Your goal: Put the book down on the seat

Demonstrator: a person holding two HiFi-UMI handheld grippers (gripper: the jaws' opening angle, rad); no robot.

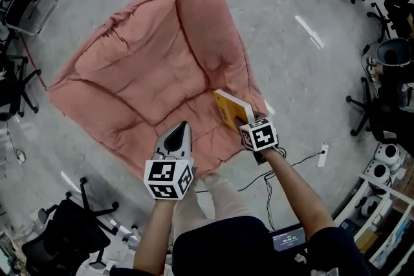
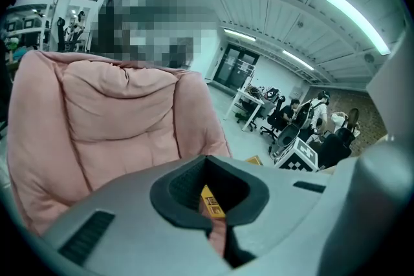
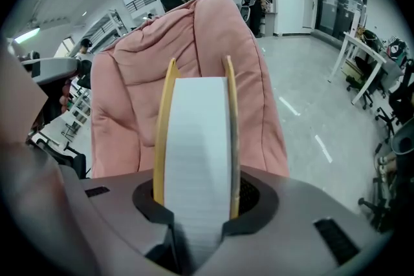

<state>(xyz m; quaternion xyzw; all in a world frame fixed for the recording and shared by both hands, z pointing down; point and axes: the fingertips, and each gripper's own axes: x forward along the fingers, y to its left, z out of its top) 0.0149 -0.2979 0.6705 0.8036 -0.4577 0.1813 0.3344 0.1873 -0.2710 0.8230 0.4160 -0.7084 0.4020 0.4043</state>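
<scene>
One book on edge in right hand-held gripper, lengthwise toward seat.

The left gripper and the right gripper are smooth grey moulded shells with dark ribbed pads inside the jaws, each carrying a white cube printed with black square markers, and the person wears a dark top and pale trousers.
</scene>
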